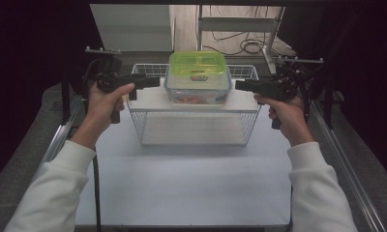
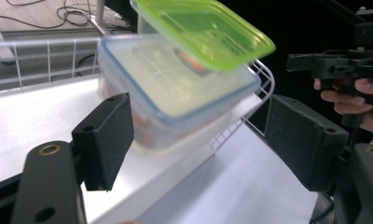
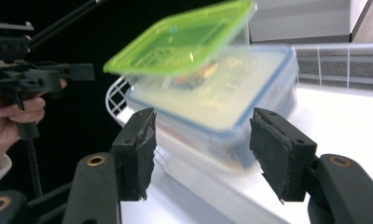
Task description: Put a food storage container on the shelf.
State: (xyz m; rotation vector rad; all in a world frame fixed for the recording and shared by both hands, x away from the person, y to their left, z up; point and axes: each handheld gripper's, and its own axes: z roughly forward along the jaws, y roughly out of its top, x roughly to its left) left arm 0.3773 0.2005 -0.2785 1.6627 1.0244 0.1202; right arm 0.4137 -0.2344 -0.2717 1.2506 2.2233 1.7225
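Observation:
A clear food box with a blue-rimmed lid (image 1: 197,92) stands on a white shelf (image 1: 150,101) laid across a wire basket (image 1: 145,128). A smaller clear box with a green lid (image 1: 197,63) is stacked on top of it. My left gripper (image 1: 154,81) points at the stack from the left, jaws open, just short of the lower box (image 2: 175,88); the green lid (image 2: 203,28) sits above. My right gripper (image 1: 239,85) faces the stack from the right, open, with the blue-rimmed box (image 3: 240,98) and green lid (image 3: 180,37) just beyond its jaws. Neither gripper touches the boxes.
The basket stands at the back middle of a white table (image 1: 191,179). Metal rails (image 1: 346,159) run along both table sides. Cables (image 1: 245,46) lie on the floor behind, beside a white panel (image 1: 133,26). Dark space lies to either side.

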